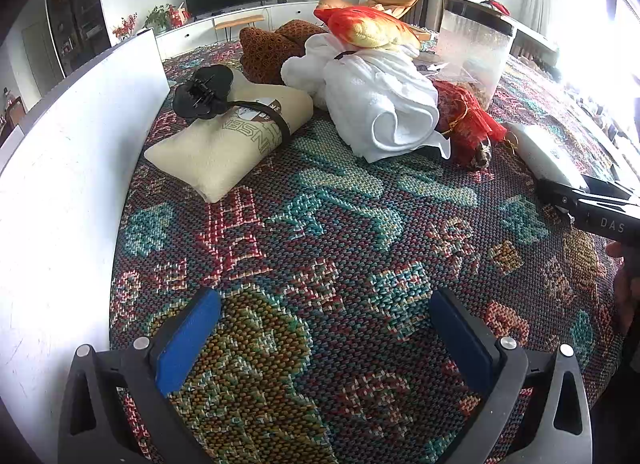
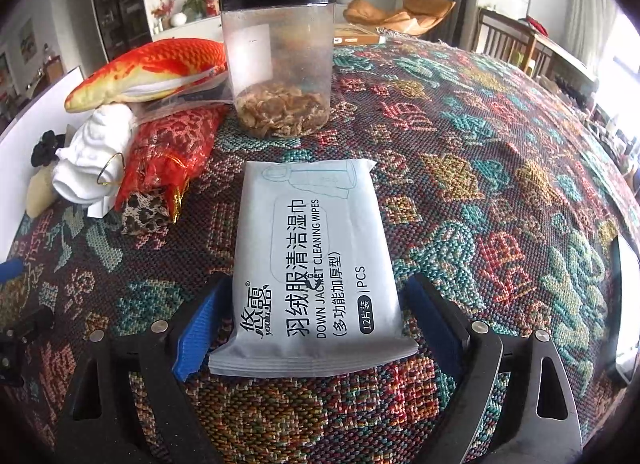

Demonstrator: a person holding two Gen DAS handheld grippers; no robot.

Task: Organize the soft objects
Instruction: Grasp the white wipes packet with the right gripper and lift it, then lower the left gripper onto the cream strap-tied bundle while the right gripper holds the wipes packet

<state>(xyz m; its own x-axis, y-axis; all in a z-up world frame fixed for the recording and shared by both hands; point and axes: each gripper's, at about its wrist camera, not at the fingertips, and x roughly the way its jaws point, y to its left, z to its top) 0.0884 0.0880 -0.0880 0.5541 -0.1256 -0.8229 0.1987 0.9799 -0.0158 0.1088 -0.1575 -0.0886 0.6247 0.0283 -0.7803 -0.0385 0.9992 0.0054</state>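
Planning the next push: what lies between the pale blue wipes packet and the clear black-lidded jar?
Nothing: in the right wrist view only bare woven patterned cloth separates the wipes packet from the jar.

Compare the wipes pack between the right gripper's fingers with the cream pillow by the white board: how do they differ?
The wipes pack is a flat, pale blue-grey printed packet; the cream pillow is plump fabric. The pack lies bare on top between the open right gripper; the pillow carries a black hair clip and a dark strap. The pack sits apart near the clear jar; the pillow is beside the white towel. Both rest on the patterned cloth.
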